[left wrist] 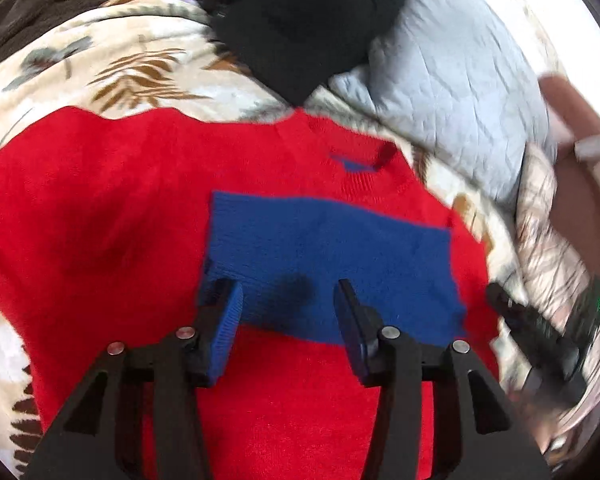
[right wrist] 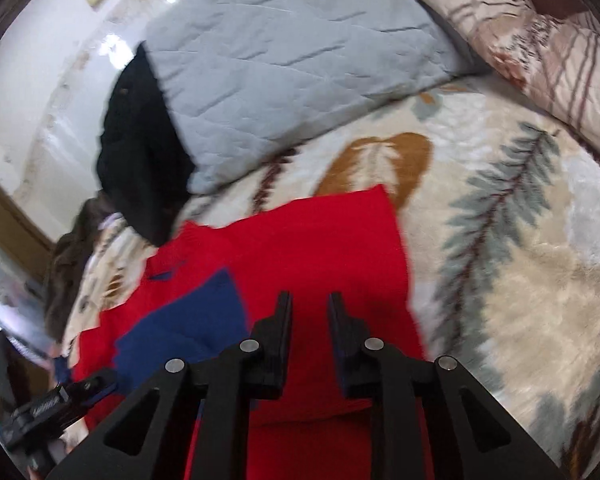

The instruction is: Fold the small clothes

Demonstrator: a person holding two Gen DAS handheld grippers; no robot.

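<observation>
**Ana:** Look at your red sweater [left wrist: 120,208]. It lies spread out on the leafy blanket [left wrist: 112,64], with the blue patch [left wrist: 324,252] facing up. One side looks folded over already, because the right edge runs straight in your right camera. I think you are in the middle of the fold, not at the start.

**Ben:** And my left gripper [left wrist: 288,300]?

**Ana:** It hangs over the bottom of the blue patch. Its fingers are wide apart and hold nothing. I cannot tell if the tips touch the wool — the picture is blurry.

**Ben:** What about the right gripper [right wrist: 309,304]?

**Ana:** It is over the red part, just beside the blue patch. The gap between its fingers is small, and I see no cloth in that gap. So it is nearly closed and empty.

**Ben:** What should you do next, then?

**Ana:** My guess is that you need to grab an edge. Pick the bottom edge or the side that is still flat. Open the right fingers more first, or they cannot take the thick wool. Then pinch low, at the very edge, with both grippers apart from each other, so the sweater lifts evenly.

**Ben:** Anything in the way?

**Ana:** A black cloth [left wrist: 300,20] and a gray pillow [right wrist: 292,52] sit near the neck end. Fold away from them — keep the sweater on the open blanket.
</observation>
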